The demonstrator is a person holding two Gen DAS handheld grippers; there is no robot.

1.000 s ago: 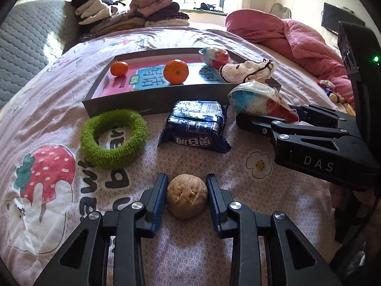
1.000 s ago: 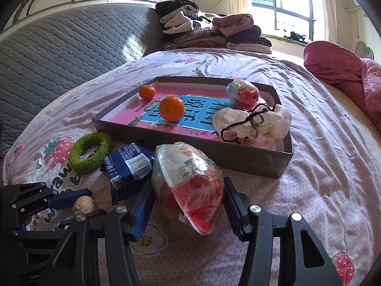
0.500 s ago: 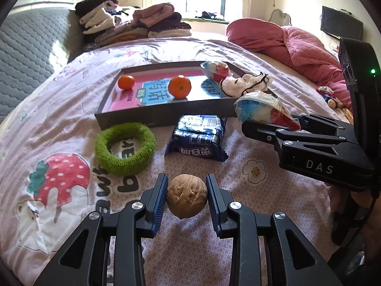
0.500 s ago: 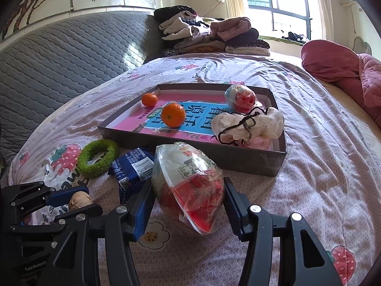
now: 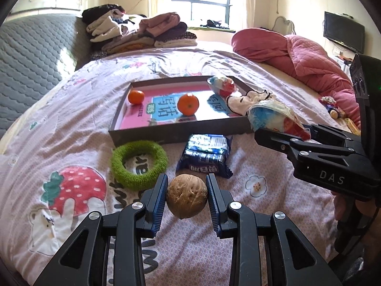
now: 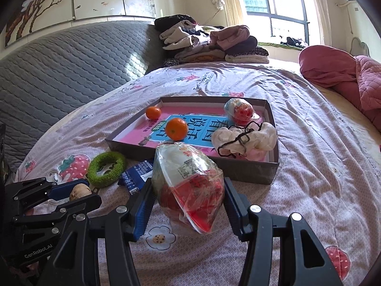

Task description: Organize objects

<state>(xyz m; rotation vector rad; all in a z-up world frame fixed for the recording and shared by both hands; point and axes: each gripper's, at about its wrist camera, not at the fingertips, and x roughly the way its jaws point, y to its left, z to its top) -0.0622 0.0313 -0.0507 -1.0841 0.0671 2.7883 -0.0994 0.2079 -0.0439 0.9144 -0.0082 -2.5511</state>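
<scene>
Blue-padded left gripper (image 5: 186, 196) clamps a round walnut (image 5: 186, 196) clear of the bedsheet (image 5: 71, 128); no long axis is discernible. Right gripper (image 6: 188, 202) grips a plastic-wrapped snack (image 6: 188, 186), long axis running from lower right up toward the tray (image 6: 190, 164). Beyond lie a green ring (image 5: 139, 164) and blue packet (image 5: 206, 156), then the tray holding two oranges (image 5: 188, 104).

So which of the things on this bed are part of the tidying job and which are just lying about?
Part of the job:
- walnut in the left claw
- wrapped snack in the right claw
- green ring
- blue packet
- box tray with two oranges

Lying about:
- folded clothes
- pink quilt
- television
</scene>
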